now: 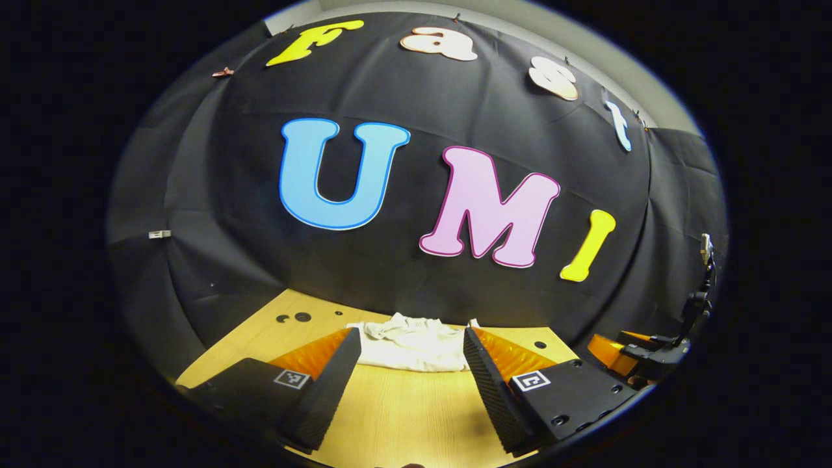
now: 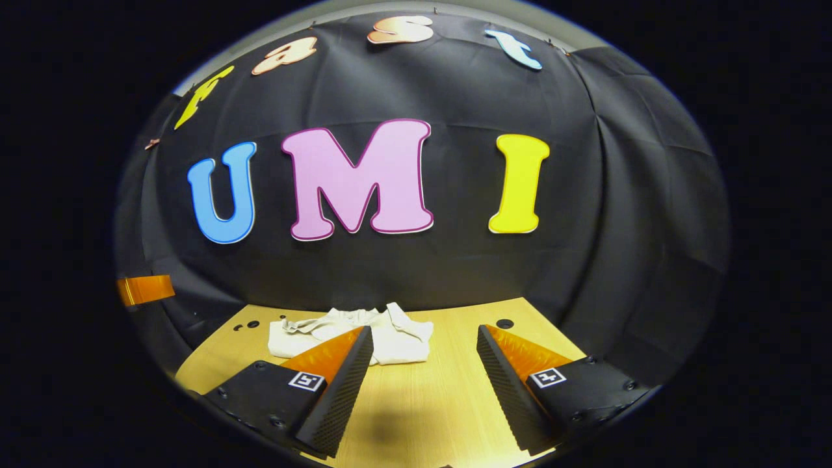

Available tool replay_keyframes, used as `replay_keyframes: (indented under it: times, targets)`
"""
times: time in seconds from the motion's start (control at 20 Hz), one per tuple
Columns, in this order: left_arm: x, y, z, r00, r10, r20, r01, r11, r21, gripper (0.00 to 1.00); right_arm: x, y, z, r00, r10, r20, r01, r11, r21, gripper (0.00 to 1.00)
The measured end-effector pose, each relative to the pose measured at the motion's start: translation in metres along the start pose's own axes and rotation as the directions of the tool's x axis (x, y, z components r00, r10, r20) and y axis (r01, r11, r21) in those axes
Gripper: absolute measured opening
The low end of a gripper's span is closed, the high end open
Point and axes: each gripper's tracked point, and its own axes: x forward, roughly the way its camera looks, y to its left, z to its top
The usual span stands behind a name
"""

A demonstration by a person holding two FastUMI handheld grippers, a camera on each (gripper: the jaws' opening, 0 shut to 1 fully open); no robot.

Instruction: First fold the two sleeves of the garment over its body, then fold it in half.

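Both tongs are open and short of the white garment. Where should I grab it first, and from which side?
Probably the loose flap sticking up at the right end of the garment, coming from the table's near edge with the right tongs. It lies bunched at the back of the table, so that raised edge likely offers the easiest pinch.

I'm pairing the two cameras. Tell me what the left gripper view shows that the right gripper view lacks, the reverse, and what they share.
Left gripper view alone: the right gripper at its right edge, and the open left gripper.

Right gripper view alone: an orange strip at the left edge, and its own open gripper.

Both: the crumpled white cloth garment lying on the light wooden table, ungripped.
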Motion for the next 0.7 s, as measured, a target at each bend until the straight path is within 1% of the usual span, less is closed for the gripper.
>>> replay_keyframes:
  times: [0.15, 0.25, 0.4, 0.55, 0.7]
  targets:
    - [-0.048, 0.001, -0.005, 1.000, -0.006, 0.009, 0.006, 1.000, -0.030, 0.97, -0.043, -0.003, -0.004, 1.000, 0.005, 0.019, -0.005, 1.000, -0.022, 0.98]
    - [-0.075, 0.010, -0.007, 1.000, 0.011, 0.022, -0.011, 1.000, 0.000, 0.97, -0.063, -0.003, -0.010, 1.000, 0.022, 0.012, -0.021, 0.999, -0.042, 0.98]
    - [-0.111, 0.025, -0.010, 0.999, 0.049, 0.020, -0.050, 0.996, 0.071, 0.97, -0.087, -0.014, -0.011, 1.000, 0.019, -0.008, -0.019, 0.998, -0.067, 0.99]
    - [-0.135, 0.030, -0.015, 0.998, 0.054, 0.014, -0.055, 0.991, 0.121, 0.97, -0.113, -0.015, -0.012, 1.000, 0.021, -0.005, -0.022, 0.998, -0.064, 0.98]
    - [-0.154, 0.037, -0.023, 0.998, 0.061, 0.003, -0.061, 0.986, 0.156, 0.97, -0.137, -0.011, -0.028, 0.998, 0.035, -0.043, -0.040, 0.991, -0.131, 0.98]
